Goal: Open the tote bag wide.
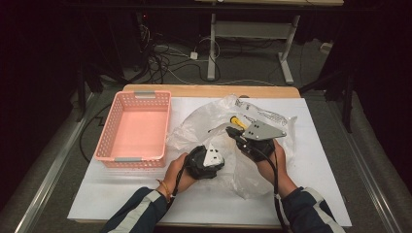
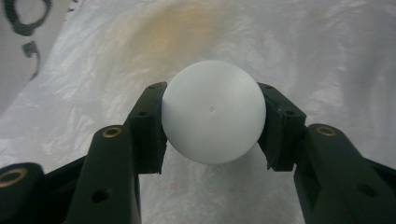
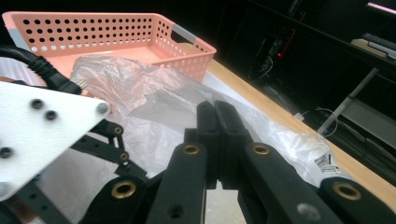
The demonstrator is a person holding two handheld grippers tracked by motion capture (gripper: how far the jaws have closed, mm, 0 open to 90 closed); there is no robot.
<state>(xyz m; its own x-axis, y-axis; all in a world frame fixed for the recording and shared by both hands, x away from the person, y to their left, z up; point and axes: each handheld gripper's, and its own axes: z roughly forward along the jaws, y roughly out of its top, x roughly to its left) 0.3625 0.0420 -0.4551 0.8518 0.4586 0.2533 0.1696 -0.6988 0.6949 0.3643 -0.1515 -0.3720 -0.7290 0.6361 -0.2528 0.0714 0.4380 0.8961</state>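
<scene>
A clear plastic bag lies crumpled at the middle of the white table top. My left gripper reaches into it and is shut on a smooth white ball, pinched at its sides between both pads. My right gripper sits just right of it, its jaws pressed together on the bag's film and holding it up. A small yellow object shows through the bag behind the right gripper. The left gripper's grey plate appears close by in the right gripper view.
A pink perforated basket stands left of the bag, with nothing inside; its wall lies beyond the bag. The table's wooden far edge borders a dark floor with cables and a desk frame.
</scene>
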